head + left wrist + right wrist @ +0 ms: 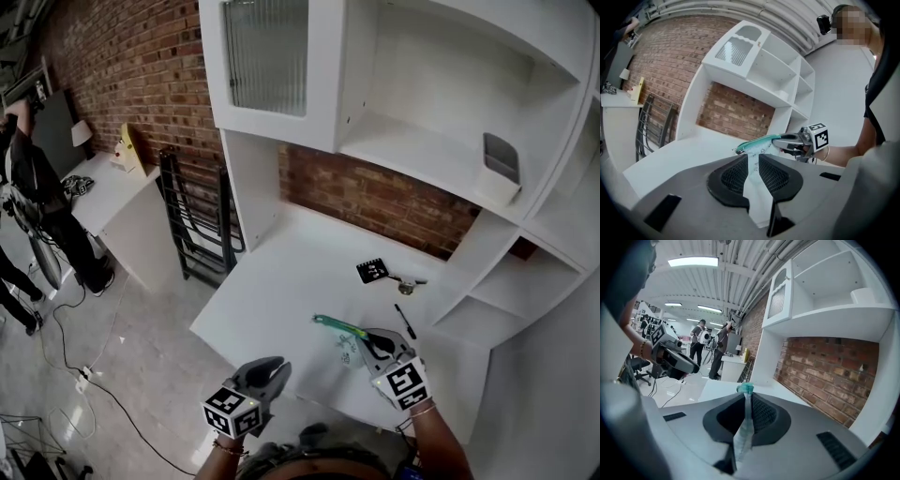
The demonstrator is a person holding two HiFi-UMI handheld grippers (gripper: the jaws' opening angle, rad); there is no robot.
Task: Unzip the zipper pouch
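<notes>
The zipper pouch (345, 339) is held in the air over the front part of the white table (281, 281), not resting on it, and is spanned between the two grippers. The jaws of the left gripper (753, 161) are clenched on a pale, clear strip of the pouch's body, below the teal zipper (757, 142). This grip is judged to serve as the anchor, so that the pouch cannot follow when the slider is drawn. The jaws of the right gripper (746, 401) are clamped on a thin clear edge topped with teal, at the zipper's end nearest that gripper; whether the slider tab itself is pinched cannot be told. The grippers are angled toward each other, so the zipper line is stretched roughly straight between them, which is judged to ease a pull along it. How far the zipper is open cannot be made out. A black pen (405, 321) and a marker card (372, 271) lie on the table, apart from the pouch.
</notes>
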